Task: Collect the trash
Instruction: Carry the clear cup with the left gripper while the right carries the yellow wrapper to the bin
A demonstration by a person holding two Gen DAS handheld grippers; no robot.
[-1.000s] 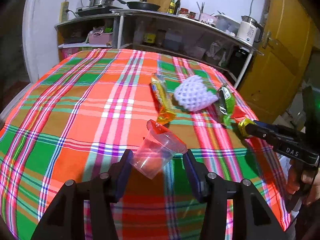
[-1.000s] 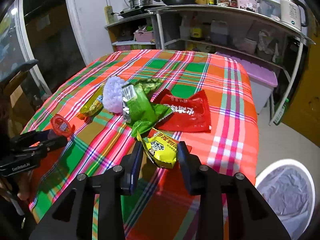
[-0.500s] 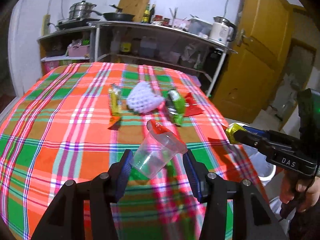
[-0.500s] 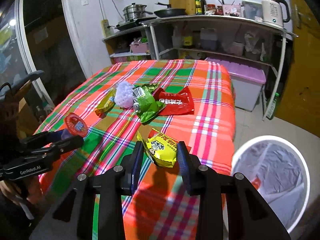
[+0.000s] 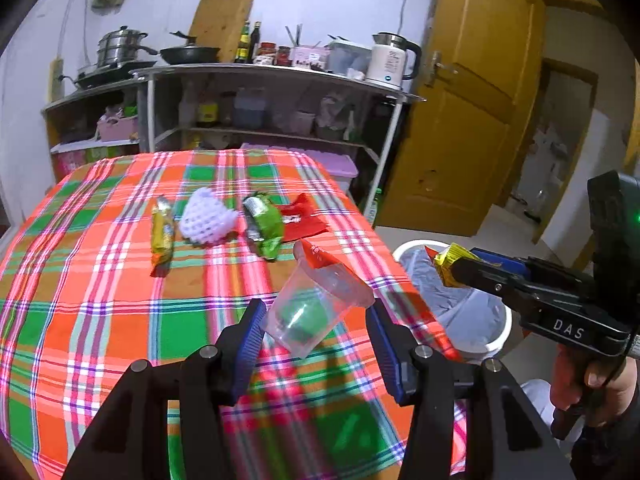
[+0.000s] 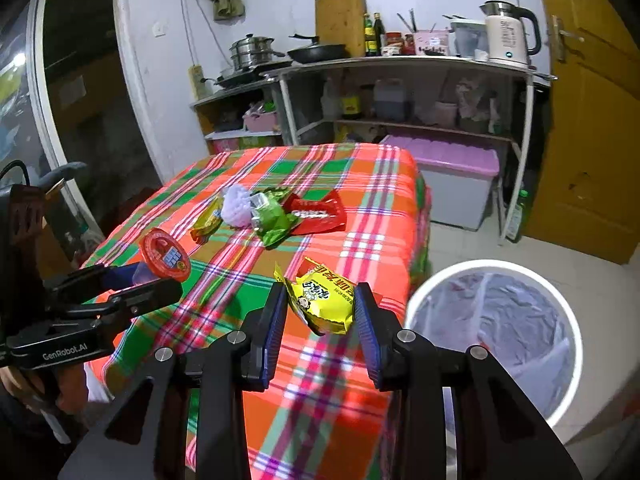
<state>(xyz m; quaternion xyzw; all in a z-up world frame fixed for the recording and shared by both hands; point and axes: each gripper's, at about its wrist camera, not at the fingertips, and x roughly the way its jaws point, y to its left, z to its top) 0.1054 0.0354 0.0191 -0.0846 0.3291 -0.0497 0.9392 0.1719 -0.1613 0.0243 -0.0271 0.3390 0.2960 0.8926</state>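
Note:
My left gripper [image 5: 316, 326] is shut on a clear plastic cup [image 5: 316, 308] with a peeled red lid, held above the plaid table's front right part. My right gripper [image 6: 320, 308] is shut on a yellow snack packet [image 6: 324, 300], held above the table's right edge, beside the white trash bin [image 6: 496, 344] on the floor. In the left wrist view the right gripper [image 5: 450, 268] holds the packet over the bin [image 5: 460, 312]. On the table lie a yellow wrapper [image 5: 162, 230], a white foam net [image 5: 206, 220], a green packet [image 5: 264, 228] and a red packet [image 5: 300, 218].
The plaid tablecloth [image 5: 100, 280] covers the table. Behind it stands a metal shelf [image 5: 260, 92] with pots, bottles and a kettle [image 5: 390, 60]. A purple-lidded box [image 6: 452, 176] sits on the floor beside the table. A yellow door [image 5: 472, 120] is at the right.
Both grippers have moved back and to the right with their loads. The table has drawn away and the bin has come into view by the right gripper.

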